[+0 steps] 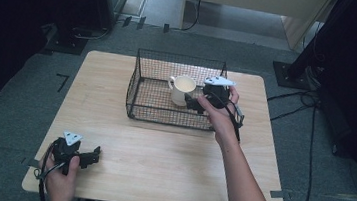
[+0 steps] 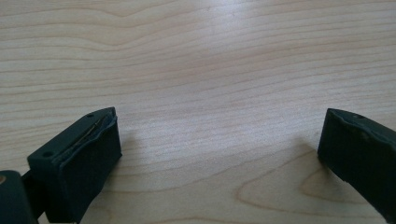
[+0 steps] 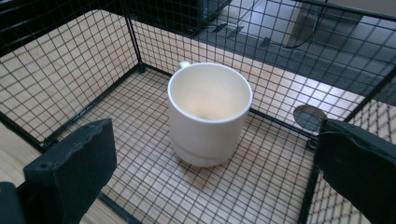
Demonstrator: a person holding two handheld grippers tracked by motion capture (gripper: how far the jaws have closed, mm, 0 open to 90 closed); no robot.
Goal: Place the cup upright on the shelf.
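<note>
1. The cream ceramic mug [image 1: 183, 90] stands upright inside the black wire-mesh basket [image 1: 141, 76], which sits toward twelve o'clock on the pale wooden counter [image 1: 159, 164].
2. In the right gripper view the mug [image 3: 208, 112] rests on the basket floor with open mesh all round it, its small handle turned to the far wall.
3. The right hand-held gripper [image 1: 194, 102] reaches in over the basket's three o'clock end, just beside the mug and not touching it; its jaws are spread wide, with the mug seen between them from the gripper's own camera.
4. The left hand-held gripper [image 1: 94, 156] lies low at about seven o'clock, near the counter's front edge, jaws wide apart over bare wood.
5. Between the basket's near wall and the front edge the counter lies open, and bare strips of wood also run along both sides of the basket.
</note>
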